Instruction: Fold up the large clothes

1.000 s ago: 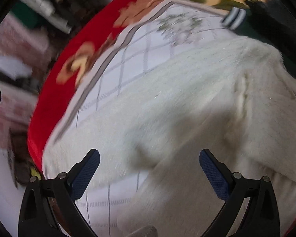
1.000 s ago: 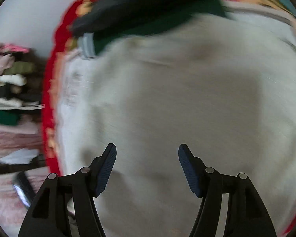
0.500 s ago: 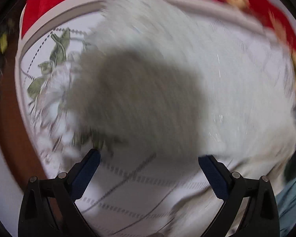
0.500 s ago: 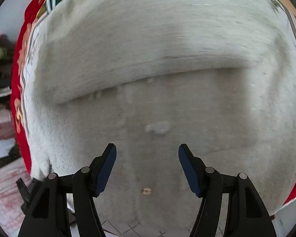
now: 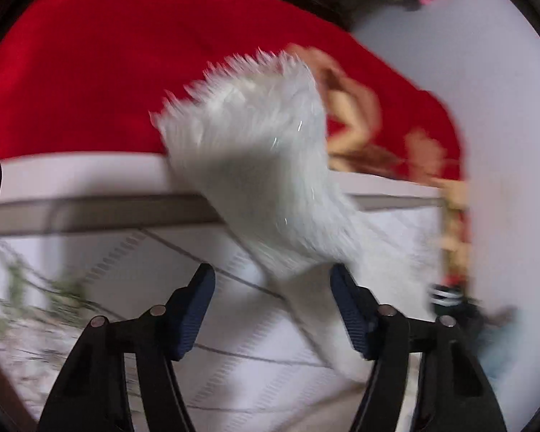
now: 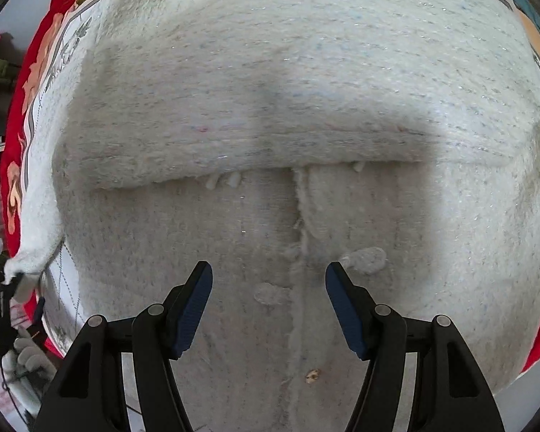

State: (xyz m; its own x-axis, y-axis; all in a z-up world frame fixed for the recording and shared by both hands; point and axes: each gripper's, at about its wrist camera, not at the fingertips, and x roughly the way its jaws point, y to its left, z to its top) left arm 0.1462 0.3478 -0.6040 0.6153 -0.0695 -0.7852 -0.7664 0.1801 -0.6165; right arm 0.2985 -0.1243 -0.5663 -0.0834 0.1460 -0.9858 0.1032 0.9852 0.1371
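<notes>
Swung off the flat white spread and out toward the bed's edge on the left, with the left gripper (image 5: 271, 280) now drawn in far narrower than half a second ago. Blurred badly, so moving fast. Between its blue pads, or just against the right-hand one, a fuzzy flap of the cream sweater (image 5: 255, 165), raised off the checked sheet (image 5: 154, 252), red bedspread (image 5: 90, 72) behind. Truly pinched or only bracketed? Cannot tell from this view; a gap remaining between the pads. Seen from the right wrist, though: far left corner of the knit pulled up to a point against something dark. Looks like a grab, but judged, not confirmed.

Over on the right, barely shifted: right gripper (image 6: 266, 280) hanging spread wide, holding nothing, just above the middle of the garment, picture gone sharp.

Meaning for the job: probably a sleeve or side panel about to be carried across for the next fold, right side waiting.

As for the sweater itself: spread across most of the bed, thick, nubbly, flecked with glitter thread. One fold laid already, its edge running side to side above the pads. Below that, a centre seam, small pills and a brownish speck near the lower edge.
</notes>
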